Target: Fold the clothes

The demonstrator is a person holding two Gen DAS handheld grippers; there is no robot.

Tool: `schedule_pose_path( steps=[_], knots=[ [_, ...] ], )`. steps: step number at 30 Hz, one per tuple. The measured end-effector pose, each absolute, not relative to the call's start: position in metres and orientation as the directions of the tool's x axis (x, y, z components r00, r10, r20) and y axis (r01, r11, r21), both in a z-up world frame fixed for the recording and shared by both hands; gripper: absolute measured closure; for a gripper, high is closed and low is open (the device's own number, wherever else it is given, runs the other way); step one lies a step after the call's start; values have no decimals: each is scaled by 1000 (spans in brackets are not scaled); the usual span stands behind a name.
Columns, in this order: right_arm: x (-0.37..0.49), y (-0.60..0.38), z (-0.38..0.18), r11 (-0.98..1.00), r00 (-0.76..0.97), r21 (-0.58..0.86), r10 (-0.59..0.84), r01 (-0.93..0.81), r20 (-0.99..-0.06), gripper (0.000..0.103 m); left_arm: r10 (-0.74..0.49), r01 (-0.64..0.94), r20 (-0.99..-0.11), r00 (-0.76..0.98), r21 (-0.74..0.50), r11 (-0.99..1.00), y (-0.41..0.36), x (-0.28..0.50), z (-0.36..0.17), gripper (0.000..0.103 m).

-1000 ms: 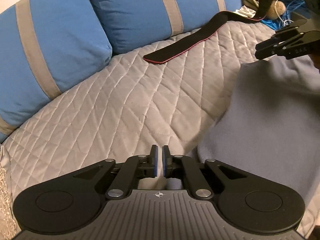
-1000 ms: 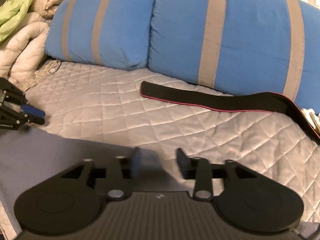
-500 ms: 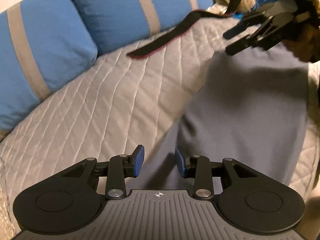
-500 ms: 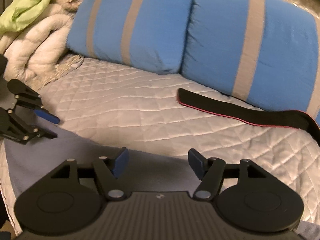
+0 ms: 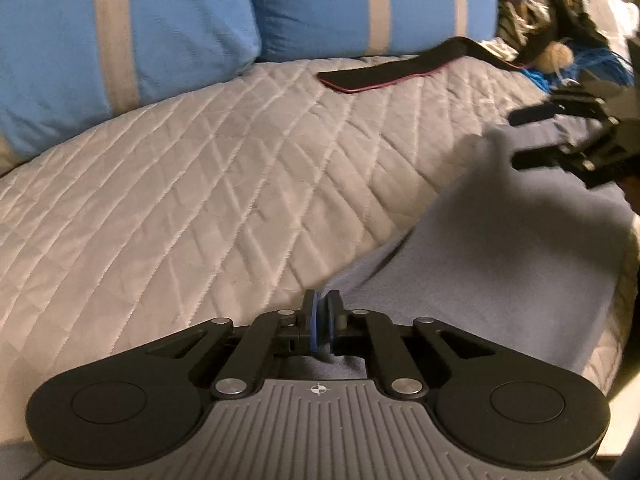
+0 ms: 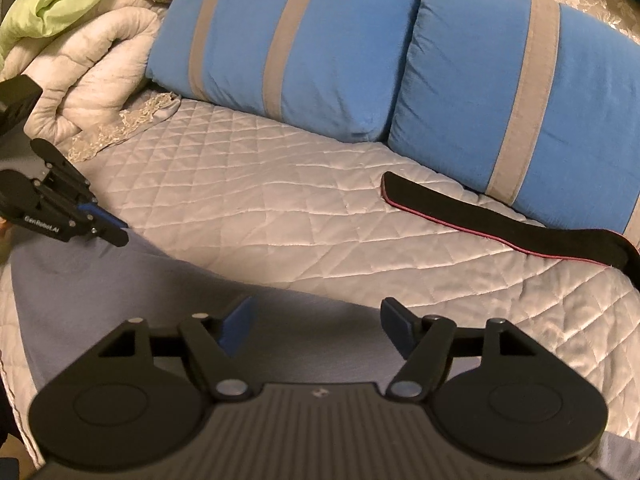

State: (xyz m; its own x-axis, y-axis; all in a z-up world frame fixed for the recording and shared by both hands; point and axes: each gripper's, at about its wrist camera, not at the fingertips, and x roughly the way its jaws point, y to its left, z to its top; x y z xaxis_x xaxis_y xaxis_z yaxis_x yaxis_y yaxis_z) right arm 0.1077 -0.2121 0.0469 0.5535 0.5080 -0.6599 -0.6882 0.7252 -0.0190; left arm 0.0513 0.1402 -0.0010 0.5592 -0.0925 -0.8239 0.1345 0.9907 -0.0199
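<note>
The grey-blue cloth [image 5: 500, 264] lies flat on the quilt [image 5: 192, 200], its far edge running slantwise across the near side of the bed. The left gripper [image 5: 321, 322] has just closed on the cloth's left corner, pads pinched together; the right gripper [image 6: 316, 322] has just been opening and stands wide over the cloth, gripping nothing. Beyond the edge the quilt is bare up to the strap [image 6: 500, 220] and the pillows [image 6: 304, 48]
</note>
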Motion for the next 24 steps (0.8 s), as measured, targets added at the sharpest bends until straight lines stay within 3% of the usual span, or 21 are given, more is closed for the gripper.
schedule_pose_path(
  steps=[2,5,10,15,17,20,24],
  knots=[
    [104,-210,47,724,553,-19,510,-690,-659,20,-75,94,-827,557,-27,995,145,52,1,85],
    [97,-205,47,717,552,-27,511,-696,-658,18,-22,20,-832,555,-13,1000,152,52,6,79],
    [87,-198,47,705,554,-47,513,-708,-656,15,328,-189,-805,494,269,944,164,48,13,80],
    [80,-189,50,709,565,-60,506,-703,-652,13,312,-316,-811,495,167,934,195,24,35,75],
    [76,-184,52,707,568,-63,507,-704,-648,13,323,-349,-809,492,157,924,201,13,42,63],
    [69,-176,55,699,562,-61,518,-713,-645,12,346,-408,-798,493,139,902,211,-4,50,52],
    [56,-169,57,673,552,-68,539,-736,-636,11,355,-543,-806,473,51,838,241,-32,60,51]
  ],
)
